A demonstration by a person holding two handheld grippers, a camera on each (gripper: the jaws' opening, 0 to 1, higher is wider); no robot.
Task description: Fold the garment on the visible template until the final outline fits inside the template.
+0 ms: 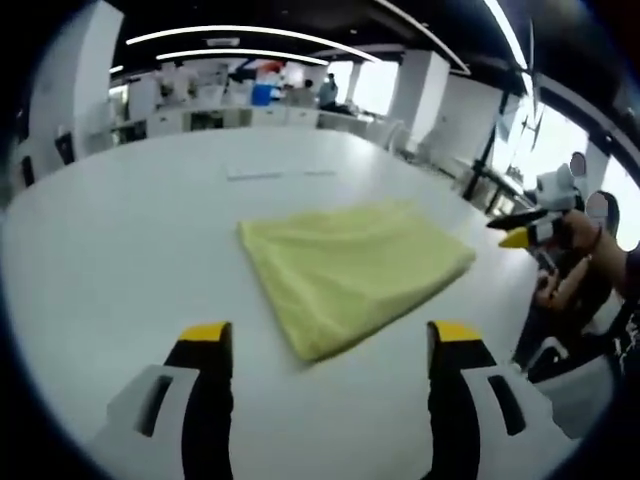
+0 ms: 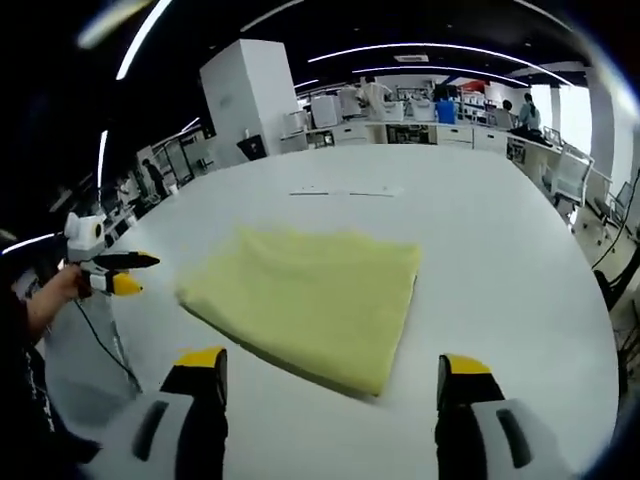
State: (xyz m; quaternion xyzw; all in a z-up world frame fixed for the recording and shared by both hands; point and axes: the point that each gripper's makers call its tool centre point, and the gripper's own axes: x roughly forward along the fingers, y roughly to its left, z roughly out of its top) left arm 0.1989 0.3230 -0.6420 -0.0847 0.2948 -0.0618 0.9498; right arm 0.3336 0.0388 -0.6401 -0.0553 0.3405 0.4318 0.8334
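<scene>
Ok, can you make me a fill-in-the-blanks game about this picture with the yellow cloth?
1. The folded garment is the colour ____.
2. It lies on a ____ table.
3. Both jaws of the left gripper have yellow tips and stand wide ____.
4. The right gripper is holding ____.

Missing words: yellow; white; open; nothing

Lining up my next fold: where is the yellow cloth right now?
The yellow cloth lies flat on the white table, just ahead of both open tongs and centred in the left and right gripper views; neither is touching it.
</scene>
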